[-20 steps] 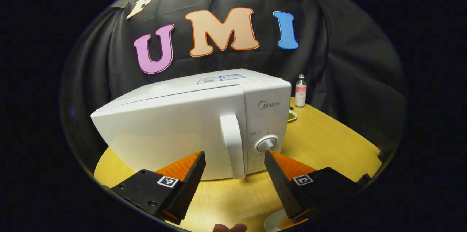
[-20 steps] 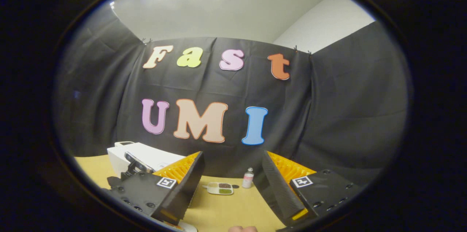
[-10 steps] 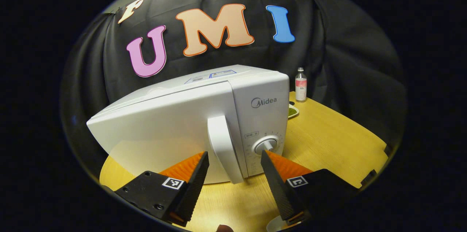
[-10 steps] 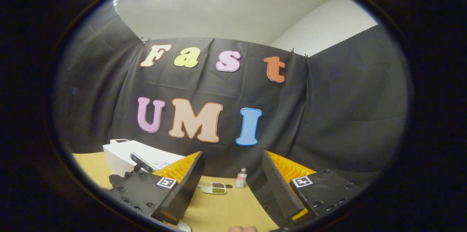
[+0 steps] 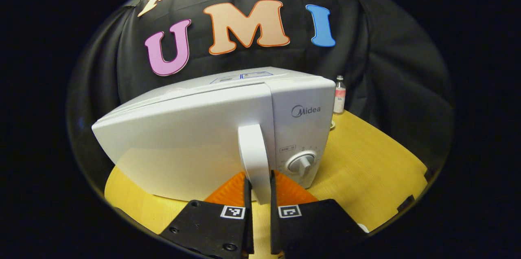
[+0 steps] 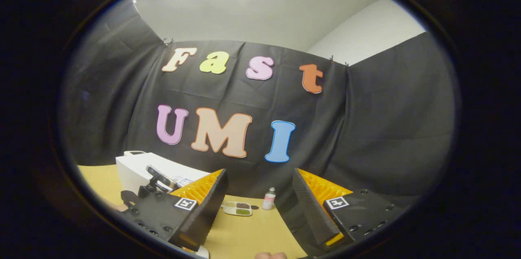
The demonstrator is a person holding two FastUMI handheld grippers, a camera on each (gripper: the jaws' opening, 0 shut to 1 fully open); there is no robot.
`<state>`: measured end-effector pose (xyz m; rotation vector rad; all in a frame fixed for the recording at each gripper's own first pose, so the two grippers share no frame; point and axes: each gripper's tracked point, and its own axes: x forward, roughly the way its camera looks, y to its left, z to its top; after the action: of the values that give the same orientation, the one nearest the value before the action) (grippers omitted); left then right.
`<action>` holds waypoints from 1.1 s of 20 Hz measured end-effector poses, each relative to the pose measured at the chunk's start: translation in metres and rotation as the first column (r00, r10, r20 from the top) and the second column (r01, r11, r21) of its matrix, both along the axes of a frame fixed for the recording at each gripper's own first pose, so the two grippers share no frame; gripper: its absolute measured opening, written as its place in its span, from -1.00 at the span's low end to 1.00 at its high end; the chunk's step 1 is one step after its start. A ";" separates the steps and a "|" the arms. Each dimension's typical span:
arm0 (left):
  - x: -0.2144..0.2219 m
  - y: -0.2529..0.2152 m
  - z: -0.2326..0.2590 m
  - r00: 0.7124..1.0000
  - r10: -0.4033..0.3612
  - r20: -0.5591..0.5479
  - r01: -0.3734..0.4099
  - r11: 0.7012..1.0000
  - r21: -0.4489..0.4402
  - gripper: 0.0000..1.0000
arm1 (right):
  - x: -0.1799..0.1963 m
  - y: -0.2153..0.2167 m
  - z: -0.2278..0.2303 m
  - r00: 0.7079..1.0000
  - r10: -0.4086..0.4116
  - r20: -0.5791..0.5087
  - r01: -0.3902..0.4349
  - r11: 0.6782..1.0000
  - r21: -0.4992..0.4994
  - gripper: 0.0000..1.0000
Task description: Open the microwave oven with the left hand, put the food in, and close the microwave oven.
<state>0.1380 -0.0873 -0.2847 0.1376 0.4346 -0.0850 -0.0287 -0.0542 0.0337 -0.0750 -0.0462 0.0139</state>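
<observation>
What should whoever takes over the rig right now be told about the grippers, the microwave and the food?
Left gripper: shut on the door handle of the microwave; door not yet pulled open.
Right gripper: open, holding nothing, raised above the table.
Food tray sits on the table next to a small bottle, right of the microwave.
Done: handle gripped.
Left: pull door open, load the food, close the door.

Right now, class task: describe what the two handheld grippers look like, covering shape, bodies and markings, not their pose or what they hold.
Each gripper has two wedge-shaped fingers on flat black bodies. The left gripper carries a small square black-and-white coded tag on each body, with round screw heads near the lower edge. The right gripper has the same tags and screws, and ribbed inner finger faces.
</observation>
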 end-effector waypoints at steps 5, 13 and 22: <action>-0.001 0.000 0.001 0.999 -0.031 -0.014 0.031 0.999 0.021 -0.87 | 0.000 0.011 0.006 1.000 0.026 0.009 -0.026 0.999 0.030 0.96; -0.041 0.003 0.006 0.998 -0.055 -0.020 0.055 0.998 -0.010 -0.89 | -0.009 -0.008 0.001 1.000 -0.003 0.007 0.003 1.000 0.010 0.93; -0.141 0.039 0.001 0.991 -0.093 -0.092 0.087 0.994 -0.065 -0.89 | 0.012 0.045 -0.023 0.991 0.135 -0.027 -0.131 0.986 0.104 0.96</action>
<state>-0.0032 -0.0484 -0.2839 0.0934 0.5200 -0.1942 -0.0169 -0.0088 0.0109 0.0310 -0.0177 0.1463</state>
